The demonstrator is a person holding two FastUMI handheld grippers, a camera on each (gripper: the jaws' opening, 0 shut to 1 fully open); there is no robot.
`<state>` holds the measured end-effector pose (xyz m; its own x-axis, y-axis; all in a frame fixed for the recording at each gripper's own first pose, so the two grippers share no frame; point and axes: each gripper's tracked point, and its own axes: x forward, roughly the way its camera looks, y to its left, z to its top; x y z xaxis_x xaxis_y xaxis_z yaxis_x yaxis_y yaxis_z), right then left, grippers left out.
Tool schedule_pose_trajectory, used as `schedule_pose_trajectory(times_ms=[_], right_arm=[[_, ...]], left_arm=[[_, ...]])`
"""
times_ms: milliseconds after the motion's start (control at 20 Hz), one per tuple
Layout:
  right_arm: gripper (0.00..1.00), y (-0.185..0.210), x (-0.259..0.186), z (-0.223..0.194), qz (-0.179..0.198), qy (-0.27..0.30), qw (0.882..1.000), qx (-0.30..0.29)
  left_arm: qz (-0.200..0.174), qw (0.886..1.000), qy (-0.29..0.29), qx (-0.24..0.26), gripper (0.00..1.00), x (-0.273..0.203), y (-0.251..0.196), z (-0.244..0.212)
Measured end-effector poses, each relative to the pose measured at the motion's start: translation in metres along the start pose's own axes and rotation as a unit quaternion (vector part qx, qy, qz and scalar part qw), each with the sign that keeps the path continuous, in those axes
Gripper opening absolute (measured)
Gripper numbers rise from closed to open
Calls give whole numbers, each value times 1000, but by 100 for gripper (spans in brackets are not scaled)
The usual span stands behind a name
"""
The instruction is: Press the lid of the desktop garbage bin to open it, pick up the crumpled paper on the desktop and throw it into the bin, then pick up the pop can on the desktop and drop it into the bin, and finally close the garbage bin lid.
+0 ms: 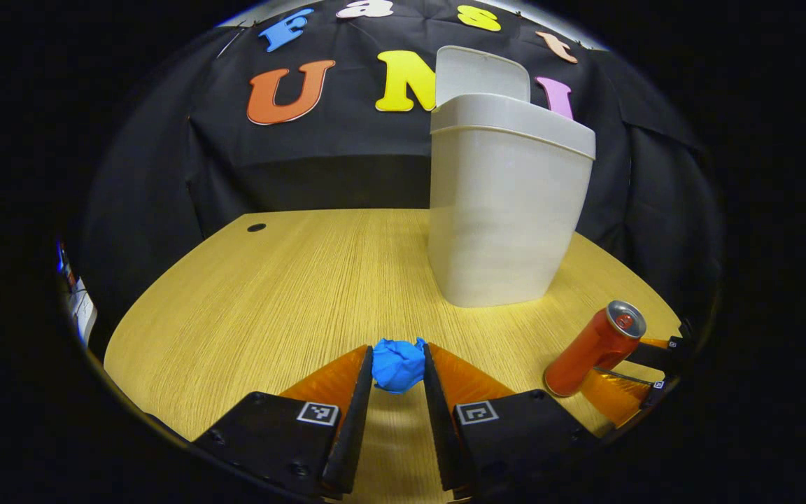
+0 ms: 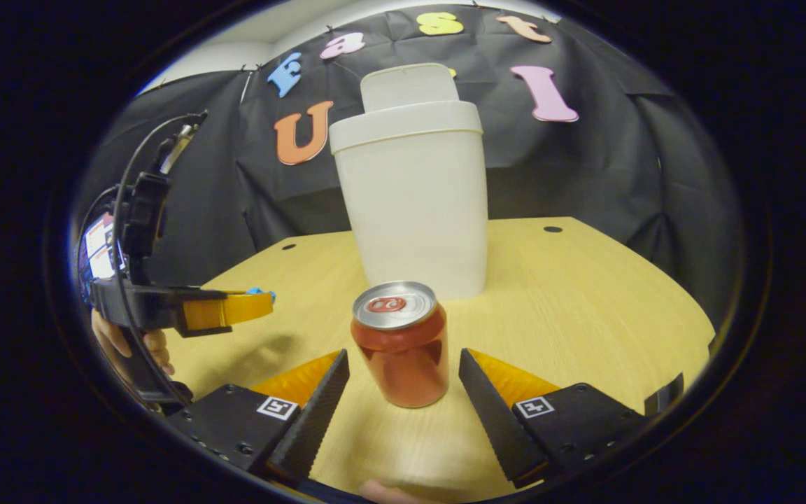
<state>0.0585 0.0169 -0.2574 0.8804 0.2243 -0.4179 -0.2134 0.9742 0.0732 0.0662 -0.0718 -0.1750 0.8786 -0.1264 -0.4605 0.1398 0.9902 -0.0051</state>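
A blue crumpled paper ball (image 1: 398,364) sits between the tips of my left gripper (image 1: 397,350), and both fingers press on its sides. The white garbage bin (image 1: 508,203) stands ahead on the wooden table, its lid (image 1: 483,73) tipped up and open. In the right gripper view, the red pop can (image 2: 399,343) stands upright between the fingers of my right gripper (image 2: 403,353), which is open with a gap on each side. The bin (image 2: 413,196) rises just behind the can. The left gripper (image 2: 266,297) shows at the left with a bit of blue paper (image 2: 261,290) at its tip.
The table (image 1: 270,294) is light wood with small cable holes (image 1: 257,227) near its back edge. A hand (image 2: 123,343) holds the left gripper at the table's left side. In the left gripper view the can (image 1: 595,348) and right gripper (image 1: 637,369) sit at the far right.
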Motion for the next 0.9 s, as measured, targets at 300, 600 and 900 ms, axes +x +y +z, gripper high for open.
schedule_pose_trajectory(times_ms=[300,600,900], right_arm=[[84,3,15,6,13,5,1000,6],[79,-34,-19,32,-44,-53,997,-19],[77,-40,-47,62,-56,-96,994,-22]], left_arm=[[6,999,-36,20,43,-16,-8,13],[28,998,-53,25,41,-24,-4,22],[33,997,-71,22,42,-36,-2,33]])
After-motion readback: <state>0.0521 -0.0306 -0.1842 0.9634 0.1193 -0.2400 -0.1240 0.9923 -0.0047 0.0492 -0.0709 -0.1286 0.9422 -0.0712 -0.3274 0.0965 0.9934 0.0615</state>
